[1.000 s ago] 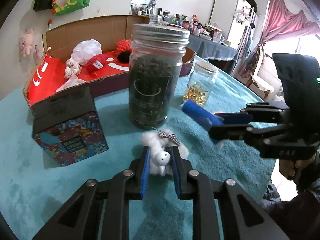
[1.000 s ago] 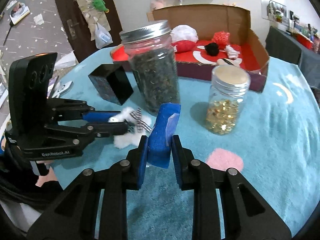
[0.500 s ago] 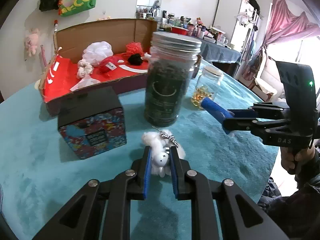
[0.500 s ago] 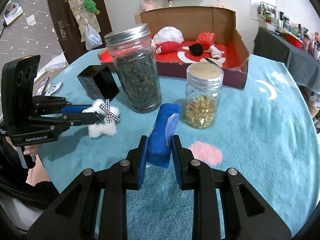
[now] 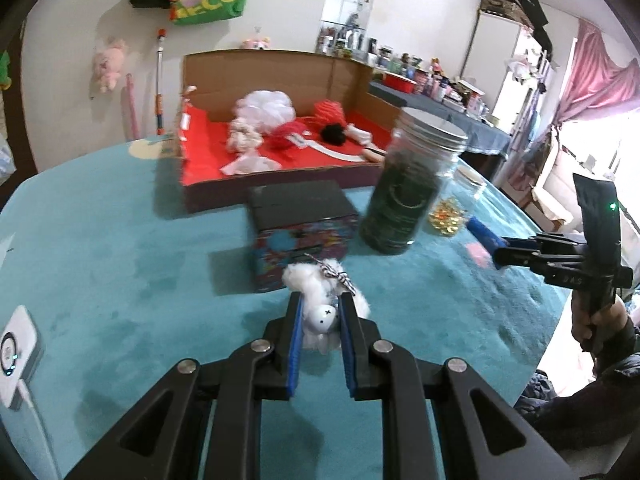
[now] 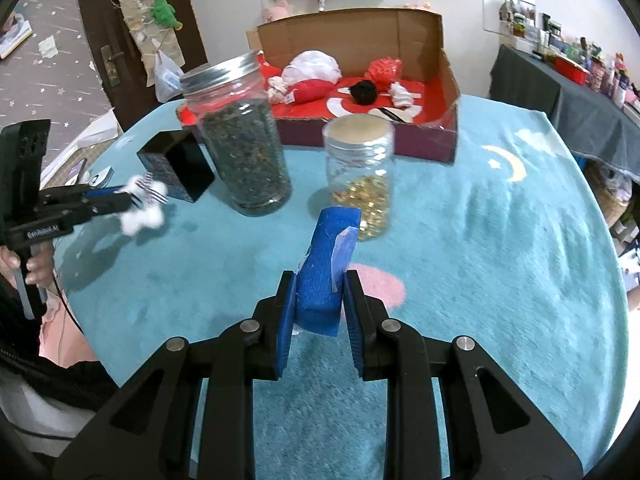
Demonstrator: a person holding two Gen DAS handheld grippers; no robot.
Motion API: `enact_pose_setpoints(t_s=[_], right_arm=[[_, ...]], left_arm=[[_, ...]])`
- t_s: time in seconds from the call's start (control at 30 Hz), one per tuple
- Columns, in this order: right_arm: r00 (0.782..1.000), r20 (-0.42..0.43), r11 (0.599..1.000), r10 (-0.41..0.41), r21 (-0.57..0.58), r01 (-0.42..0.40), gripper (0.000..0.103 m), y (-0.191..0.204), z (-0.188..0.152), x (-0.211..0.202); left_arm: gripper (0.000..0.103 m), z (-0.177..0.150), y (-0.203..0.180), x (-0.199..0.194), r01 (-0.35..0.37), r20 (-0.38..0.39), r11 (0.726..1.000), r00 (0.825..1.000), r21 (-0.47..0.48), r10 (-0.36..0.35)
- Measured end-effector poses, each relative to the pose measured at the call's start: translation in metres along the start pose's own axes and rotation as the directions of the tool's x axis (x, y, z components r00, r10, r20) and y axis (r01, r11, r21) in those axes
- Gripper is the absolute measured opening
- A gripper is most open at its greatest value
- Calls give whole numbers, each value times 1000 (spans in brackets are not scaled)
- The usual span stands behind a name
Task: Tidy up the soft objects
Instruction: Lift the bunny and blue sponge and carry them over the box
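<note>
Teal cloth covers the round table (image 6: 500,240), and at its far side sits the cardboard box (image 6: 352,32) with a handful of soft things already on its red floor: a white pouf, red pieces, a black pompom. So it's part-way done by the look of it. Between box and grippers stand the tall dark jar (image 6: 244,140), the gold-filled jar (image 6: 360,172) and a patterned tin (image 5: 300,228). Two items left: the right gripper (image 6: 320,300) is clamped on a blue sponge (image 6: 326,264), the left gripper (image 5: 320,316) pinches a white fluffy toy (image 5: 320,300), both lifted off the cloth, neither boxed yet.
</note>
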State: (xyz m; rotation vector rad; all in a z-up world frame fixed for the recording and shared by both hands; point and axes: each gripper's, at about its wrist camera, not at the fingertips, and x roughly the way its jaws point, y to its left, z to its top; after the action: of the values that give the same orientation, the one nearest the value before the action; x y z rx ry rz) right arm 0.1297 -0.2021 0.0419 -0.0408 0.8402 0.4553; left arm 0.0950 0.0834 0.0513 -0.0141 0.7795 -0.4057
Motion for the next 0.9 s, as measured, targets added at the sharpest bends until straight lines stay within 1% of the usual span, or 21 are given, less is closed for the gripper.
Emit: enact_pose_setpoints(t_s=[0.23,0.53,0.7,0.9], right_arm=[[999,-10,999,-33,18,33,22,-14,-1,-2],[997,-27,997,-78,20,78,22,-31,3,-1],[996,-24,997,-82,9,82,22,-39,9,1],[997,-23,996,-78,-36,77,22,-47,21,10]], left_arm=[[18,-2,21,-7,-55,-2,998,998,-22,55],[18,4,45,-3,-123,-21,992,992,-12,122],[18,11,57,5,-121,-23,993,992,8,122],[18,21,68,14,-72,-12,997,997,35,72]])
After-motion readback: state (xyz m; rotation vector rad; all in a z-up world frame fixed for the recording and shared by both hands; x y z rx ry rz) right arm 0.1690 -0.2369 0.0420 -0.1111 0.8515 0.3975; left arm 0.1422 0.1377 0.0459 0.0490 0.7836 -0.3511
